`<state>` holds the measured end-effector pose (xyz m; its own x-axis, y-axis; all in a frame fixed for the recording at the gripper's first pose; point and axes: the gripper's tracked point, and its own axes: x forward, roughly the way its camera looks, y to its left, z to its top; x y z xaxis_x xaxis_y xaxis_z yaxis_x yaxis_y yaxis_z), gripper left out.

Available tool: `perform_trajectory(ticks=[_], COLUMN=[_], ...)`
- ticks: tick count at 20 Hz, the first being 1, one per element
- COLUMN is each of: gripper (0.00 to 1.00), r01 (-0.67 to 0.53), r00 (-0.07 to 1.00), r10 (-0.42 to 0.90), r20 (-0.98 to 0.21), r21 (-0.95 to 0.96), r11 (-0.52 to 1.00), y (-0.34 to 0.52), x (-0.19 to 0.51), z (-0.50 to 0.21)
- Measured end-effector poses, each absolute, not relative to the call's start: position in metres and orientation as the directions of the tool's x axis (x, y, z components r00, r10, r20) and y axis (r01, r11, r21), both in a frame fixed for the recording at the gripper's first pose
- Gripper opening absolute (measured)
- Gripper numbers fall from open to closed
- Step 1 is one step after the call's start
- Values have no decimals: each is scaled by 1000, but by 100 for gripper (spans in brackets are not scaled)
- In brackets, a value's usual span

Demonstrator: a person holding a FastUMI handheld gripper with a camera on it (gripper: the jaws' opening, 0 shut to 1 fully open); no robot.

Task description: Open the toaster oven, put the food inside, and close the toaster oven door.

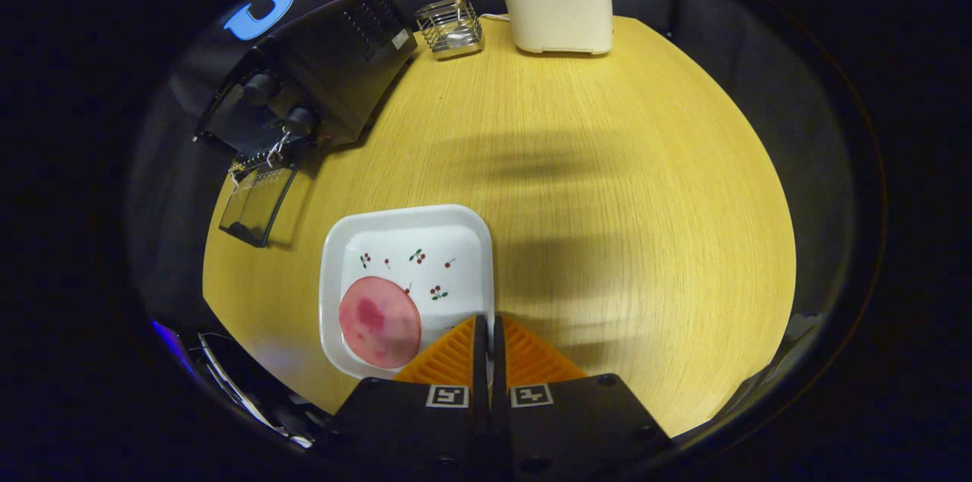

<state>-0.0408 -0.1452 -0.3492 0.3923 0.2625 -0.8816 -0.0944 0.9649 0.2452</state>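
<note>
Toaster oven, a black boxy metal one, sat at the far left corner of the desk with its glass door dropped open and hanging flat out toward the near side. Couldn't really see into the cavity from up here, it was just dark, so no idea what the rack looked like.

Food-wise, a round pink slice of something meaty lay in the near left corner of a white square plate with little cherry prints, and the plate sat on the desk just ahead of the gripper. Jaws were pressed together with nothing pinched between them, tips hovering over the plate's near right edge, beside the slice. Whether they touched the plate, I couldn't tell.

Further back, a small wire basket held a wooden-handled utensil standing up; what else was in it was too small to make out. Next to it stood a cream-coloured rounded plastic appliance, with a pale cord trailing off its left side.

Desk itself was a light wood-grain top with a curved edge, a couple of soft shadows across the middle. Black cloth all around behind it. Some cables showed below the near left edge, mostly cut off.
</note>
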Motion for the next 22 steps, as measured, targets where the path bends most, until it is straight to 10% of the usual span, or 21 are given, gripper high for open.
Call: perform_trajectory(ticks=[22], gripper=[5], r01=[287], r00=[545], r10=[529], r20=[-651], r21=[737], r11=[611], y=[-103], x=[-77], z=[-255])
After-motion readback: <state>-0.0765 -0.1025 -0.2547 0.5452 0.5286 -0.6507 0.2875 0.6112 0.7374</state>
